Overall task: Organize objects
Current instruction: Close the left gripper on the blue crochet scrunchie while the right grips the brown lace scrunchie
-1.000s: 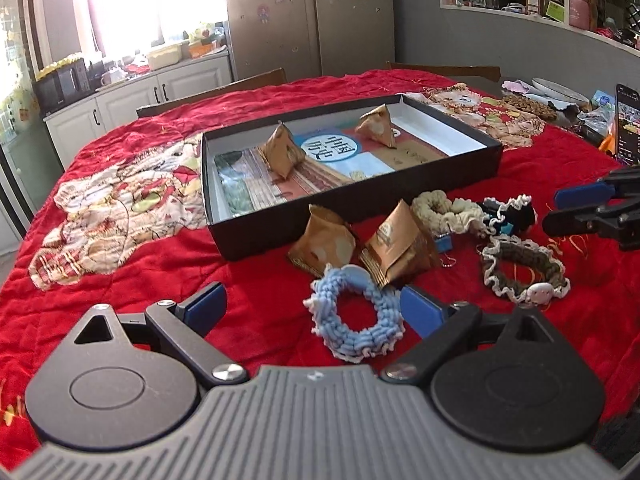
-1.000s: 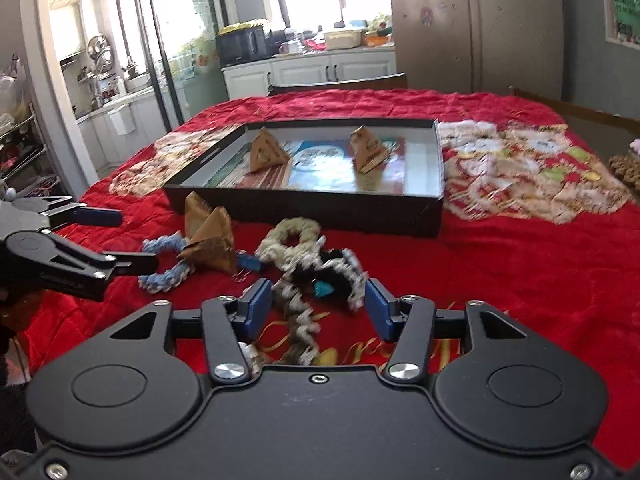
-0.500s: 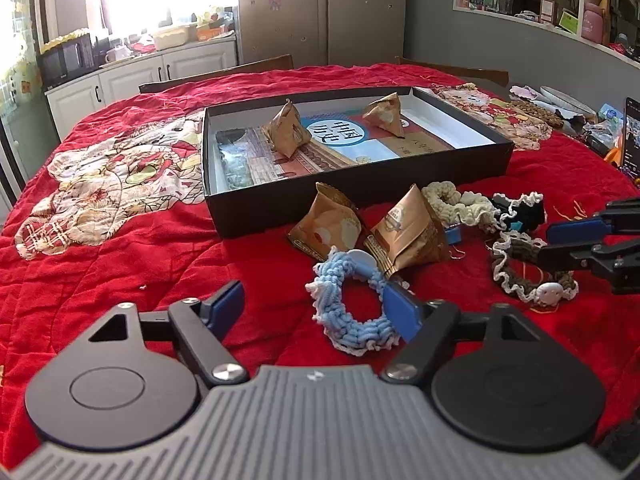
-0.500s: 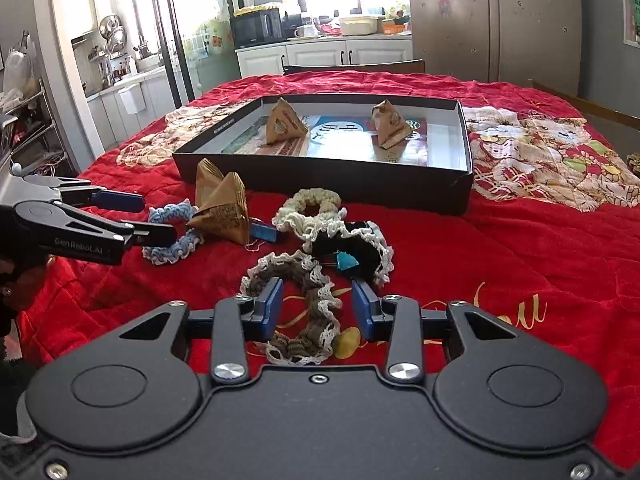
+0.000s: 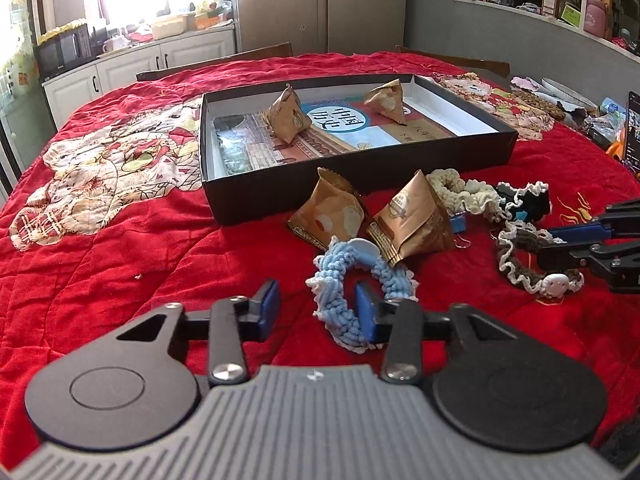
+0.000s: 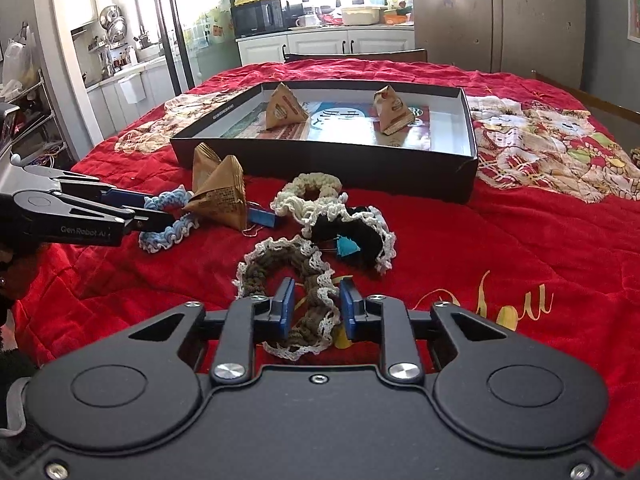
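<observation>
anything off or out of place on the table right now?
Nothing damaged or spilled. Two packets and the scrunchies, blue and brown included, lie heaped outside the black box, which holds only two packets.

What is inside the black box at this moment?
The black box holds two brown pyramid packets, apart from each other, on a printed sheet. The near wall hides the floor just behind it.

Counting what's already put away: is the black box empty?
No. The black box holds two brown pyramid packets lying on a printed sheet.
</observation>
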Motion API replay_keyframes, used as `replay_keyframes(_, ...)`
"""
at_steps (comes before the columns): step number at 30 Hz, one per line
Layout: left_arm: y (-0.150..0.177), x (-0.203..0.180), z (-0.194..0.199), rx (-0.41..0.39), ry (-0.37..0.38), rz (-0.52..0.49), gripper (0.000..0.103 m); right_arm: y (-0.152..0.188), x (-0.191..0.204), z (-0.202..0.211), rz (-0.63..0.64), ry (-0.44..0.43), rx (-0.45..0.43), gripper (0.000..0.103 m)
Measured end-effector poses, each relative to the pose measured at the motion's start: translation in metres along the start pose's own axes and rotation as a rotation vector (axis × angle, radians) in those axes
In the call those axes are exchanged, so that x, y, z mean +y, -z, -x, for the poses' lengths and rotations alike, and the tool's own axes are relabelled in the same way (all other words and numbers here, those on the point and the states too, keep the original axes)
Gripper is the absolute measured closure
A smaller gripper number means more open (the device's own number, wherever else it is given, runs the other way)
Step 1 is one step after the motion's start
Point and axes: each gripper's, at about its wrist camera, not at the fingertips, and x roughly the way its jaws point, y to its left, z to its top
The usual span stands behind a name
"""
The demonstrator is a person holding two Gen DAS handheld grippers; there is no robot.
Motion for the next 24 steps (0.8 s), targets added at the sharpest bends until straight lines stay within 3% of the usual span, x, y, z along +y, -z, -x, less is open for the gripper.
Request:
replay_keyframes(2,-0.0001,-0.0003,-0.0001,0.003,0.007,-0.002,0.069,0.0004,-0.0005,-0.0007,0.001,0.002,0.003,0.081)
replay_keyframes(11,0.0001,-0.0027,0.0013,0.006,0.023,-0.01,0.08,0.0019,0.0019,-0.0018,0.019,-0.002,0.009,0.089)
replay_keyframes(24,-0.0026,-0.0052,0.0084,-0.003,0.024,-0.027,0.086,-0.0007,0.0062,0.0067,0.053,-0.024,-0.013,0.091)
